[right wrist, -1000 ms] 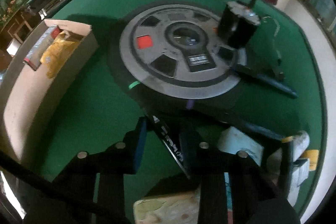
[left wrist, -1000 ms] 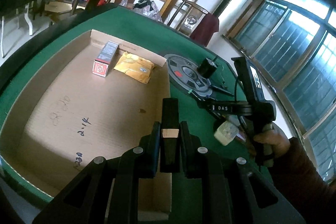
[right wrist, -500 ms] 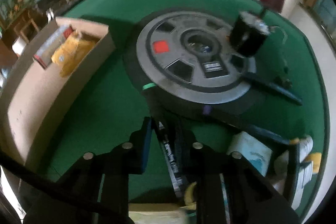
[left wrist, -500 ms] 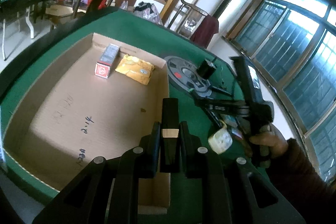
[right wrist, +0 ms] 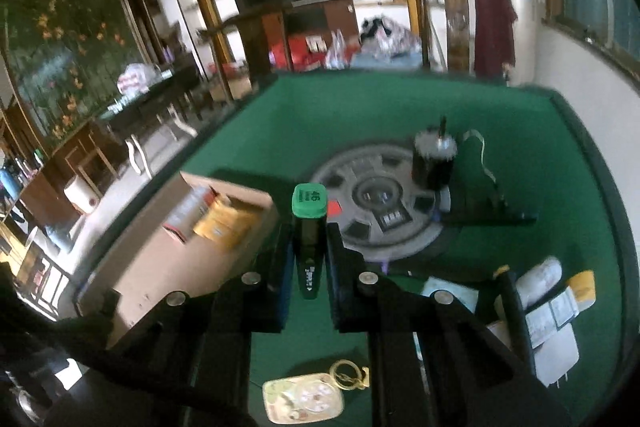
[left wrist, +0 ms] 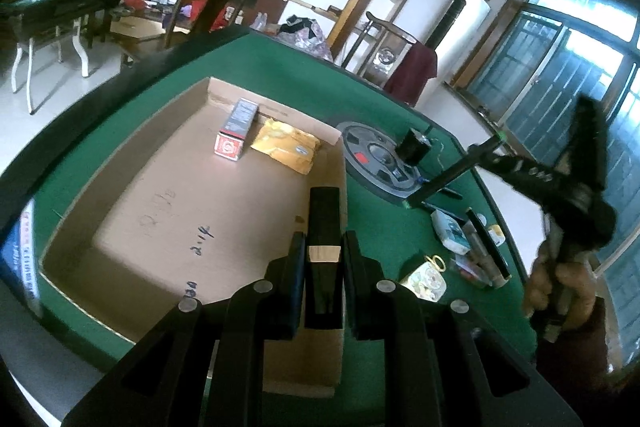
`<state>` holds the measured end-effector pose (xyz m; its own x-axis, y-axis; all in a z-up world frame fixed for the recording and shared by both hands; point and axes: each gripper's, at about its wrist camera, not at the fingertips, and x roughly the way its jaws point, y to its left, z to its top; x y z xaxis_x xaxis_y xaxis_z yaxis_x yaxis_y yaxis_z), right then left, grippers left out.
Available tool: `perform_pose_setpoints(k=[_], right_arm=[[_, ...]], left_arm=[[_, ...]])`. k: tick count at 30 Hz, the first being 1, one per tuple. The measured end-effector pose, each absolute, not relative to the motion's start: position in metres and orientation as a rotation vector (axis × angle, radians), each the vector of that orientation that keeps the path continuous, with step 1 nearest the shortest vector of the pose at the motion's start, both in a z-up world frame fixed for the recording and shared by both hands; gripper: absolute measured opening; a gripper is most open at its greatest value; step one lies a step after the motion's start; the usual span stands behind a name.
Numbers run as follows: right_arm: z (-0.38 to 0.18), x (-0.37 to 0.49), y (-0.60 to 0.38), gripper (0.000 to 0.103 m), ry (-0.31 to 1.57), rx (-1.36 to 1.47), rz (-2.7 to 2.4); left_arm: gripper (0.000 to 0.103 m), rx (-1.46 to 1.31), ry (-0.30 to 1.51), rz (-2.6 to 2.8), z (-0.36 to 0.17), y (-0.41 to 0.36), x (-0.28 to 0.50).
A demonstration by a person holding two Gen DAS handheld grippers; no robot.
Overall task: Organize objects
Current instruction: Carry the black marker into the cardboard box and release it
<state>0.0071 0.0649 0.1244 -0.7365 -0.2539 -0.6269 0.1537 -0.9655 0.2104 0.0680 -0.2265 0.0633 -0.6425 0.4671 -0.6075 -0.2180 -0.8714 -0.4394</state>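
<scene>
Seen from the left wrist: left gripper [left wrist: 323,259] hovering over the near right corner of the shallow brown cardboard tray [left wrist: 120,167], jaws narrow and clamped on a slim black bar with a pale tan band [left wrist: 324,223], pointed forward over the tray floor, probably lined up for setting down inside. Already lying against the tray's far wall, side by side, a red-ended grey carton [left wrist: 234,135] and a crumpled yellow packet [left wrist: 289,145], likely sorted there. Off to the right above the green felt counter [left wrist: 304,83], right gripper [left wrist: 516,171] raised in the person's right hand [left wrist: 560,283], carrying a long dark marker with a green cap [left wrist: 456,177] clear of the grey round weight plate [left wrist: 374,163]. Loose clutter remaining near the counter's right edge, including a cream oval tag with a gold ring [left wrist: 426,277]. Seen from the right wrist: jaws narrow, pinching the marker along its barrel, green cap end pointing away toward the tray's corner, seemingly held lengthwise for easy laying down. Small black cylindrical motor [right wrist: 434,163] standing on the plate.
</scene>
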Motion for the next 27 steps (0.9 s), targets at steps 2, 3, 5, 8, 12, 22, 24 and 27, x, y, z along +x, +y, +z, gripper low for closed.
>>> perform_pose_setpoints(k=[2,3,5,8,12,22,24,27], right_arm=[[0.136,0.011,0.059,0.012,-0.219,0.972,-2.723],[0.139,0.012,0.057,0.012,-0.216,0.959,-2.716],[0.147,0.014,0.05,0.012,-0.226,0.944,-2.679],[0.15,0.013,0.035,0.012,-0.265,0.957,-2.609],[0.135,0.004,0.013,0.012,-0.31,1.024,-2.481],[0.077,-0.042,-0.046,0.012,-0.34,1.213,-2.329],[0.07,-0.055,-0.052,0.012,-0.361,1.239,-2.315],[0.063,-0.074,-0.058,0.012,-0.397,1.263,-2.312]], left_arm=[[0.014,-1.05,-0.455,2.523,0.066,-0.23,0.066],[0.014,-1.047,-0.451,2.534,0.068,-0.232,0.065],[0.014,-1.044,-0.432,2.562,0.071,-0.237,0.06],[0.014,-1.063,-0.397,2.604,0.073,-0.244,0.047],[0.014,-1.102,-0.353,2.64,0.071,-0.254,0.022],[0.014,-1.233,-0.255,2.648,0.054,-0.262,-0.051],[0.014,-1.265,-0.241,2.643,0.048,-0.261,-0.064],[0.014,-1.324,-0.244,2.63,0.038,-0.264,-0.083]])
